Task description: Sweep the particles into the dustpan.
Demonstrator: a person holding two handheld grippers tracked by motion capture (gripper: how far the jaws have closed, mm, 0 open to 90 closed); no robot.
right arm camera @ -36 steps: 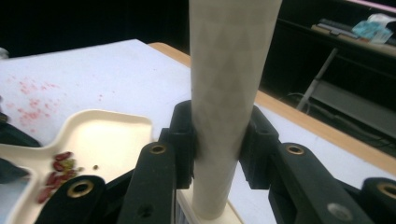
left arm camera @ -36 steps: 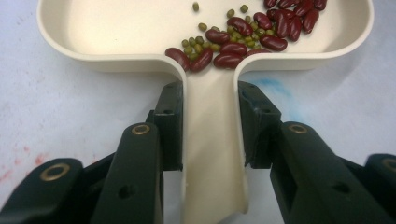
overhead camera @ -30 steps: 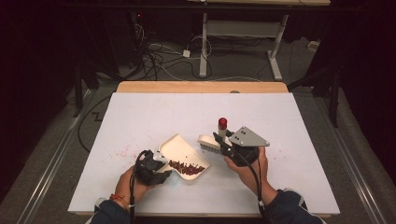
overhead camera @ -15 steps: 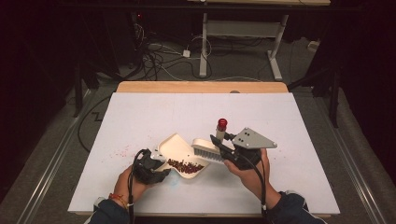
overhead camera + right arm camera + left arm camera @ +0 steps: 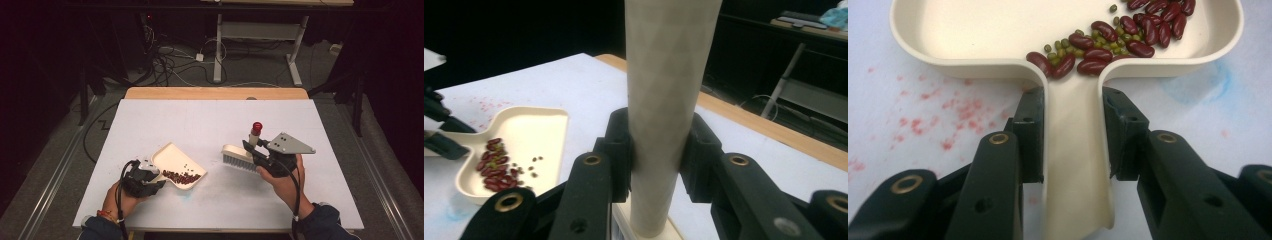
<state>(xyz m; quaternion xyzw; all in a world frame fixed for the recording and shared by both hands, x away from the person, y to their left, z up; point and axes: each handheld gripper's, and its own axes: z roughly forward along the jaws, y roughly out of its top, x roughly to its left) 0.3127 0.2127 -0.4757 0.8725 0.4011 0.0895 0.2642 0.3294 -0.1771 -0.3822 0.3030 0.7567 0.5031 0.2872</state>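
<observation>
A cream dustpan [image 5: 172,160] lies on the white table [image 5: 200,120] with red kidney beans and small green beans [image 5: 181,176] piled at its near end. My left gripper [image 5: 159,176] is shut on the pan's handle [image 5: 1073,150], a pad on each side; the beans [image 5: 1108,42] sit just beyond the jaws. To the right, my right gripper [image 5: 252,150] is shut on the cream handle [image 5: 666,75] of a brush [image 5: 236,156], whose red tip [image 5: 257,126] points up. The brush's bristles hang a little above the table, apart from the pan [image 5: 531,130].
Faint red stains [image 5: 948,110] mark the sheet left of the pan, and a blue smudge [image 5: 1198,82] lies to its right. A wooden edge [image 5: 215,93] bounds the table's far side. Cables [image 5: 170,60] and desk legs [image 5: 218,50] stand on the floor beyond.
The left gripper has drawn the dustpan to the left. The right gripper has carried the brush right and slightly up, so a gap has opened between brush and pan.
</observation>
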